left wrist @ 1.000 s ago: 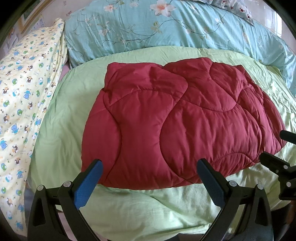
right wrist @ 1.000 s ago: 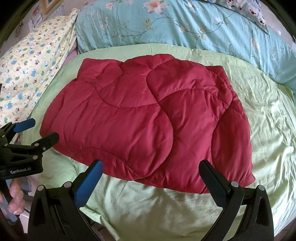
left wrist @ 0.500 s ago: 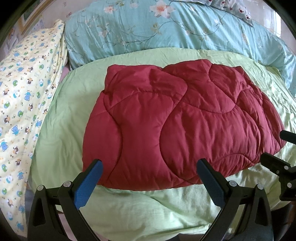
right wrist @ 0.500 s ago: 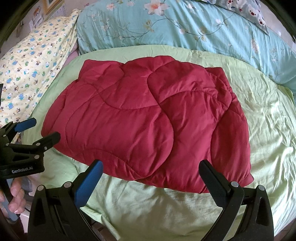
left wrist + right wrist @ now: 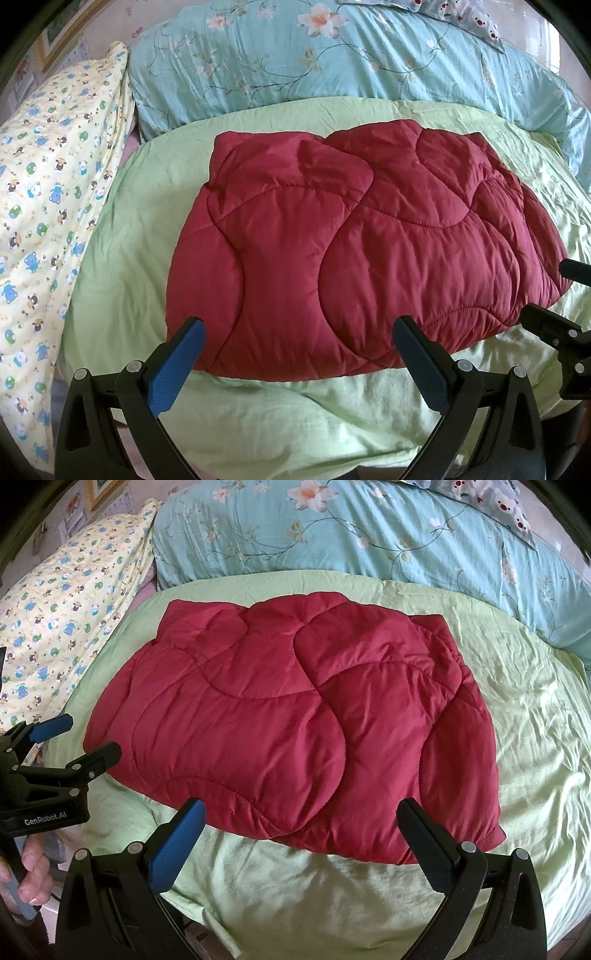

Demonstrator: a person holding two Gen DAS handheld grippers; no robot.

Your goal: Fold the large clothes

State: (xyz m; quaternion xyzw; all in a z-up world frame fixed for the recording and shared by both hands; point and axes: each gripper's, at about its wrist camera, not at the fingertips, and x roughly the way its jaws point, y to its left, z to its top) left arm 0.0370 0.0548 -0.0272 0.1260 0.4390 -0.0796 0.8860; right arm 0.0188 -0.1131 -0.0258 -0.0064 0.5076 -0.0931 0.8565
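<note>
A dark red quilted garment (image 5: 354, 251) lies folded into a thick, roughly rectangular bundle on a light green sheet (image 5: 280, 413); the right wrist view shows the same red garment (image 5: 295, 731) on the green sheet (image 5: 332, 897). My left gripper (image 5: 299, 328) hovers open just short of its near edge, nothing between the fingers. My right gripper (image 5: 301, 808) is open too, before the bundle's near right part. In the right wrist view the left gripper (image 5: 79, 734) shows at the left, held by a hand (image 5: 27, 875). The right gripper's fingers (image 5: 546, 321) poke in at the left view's right edge.
A teal floral duvet (image 5: 332, 59) is piled along the far side of the bed. A yellow cover with cartoon animals (image 5: 48, 206) lies along the left. The green sheet drops away at the near edge of the bed.
Both views have drifted slightly, so the red bundle sits a little lower in frame. The garment has not moved and both grippers stay open.
</note>
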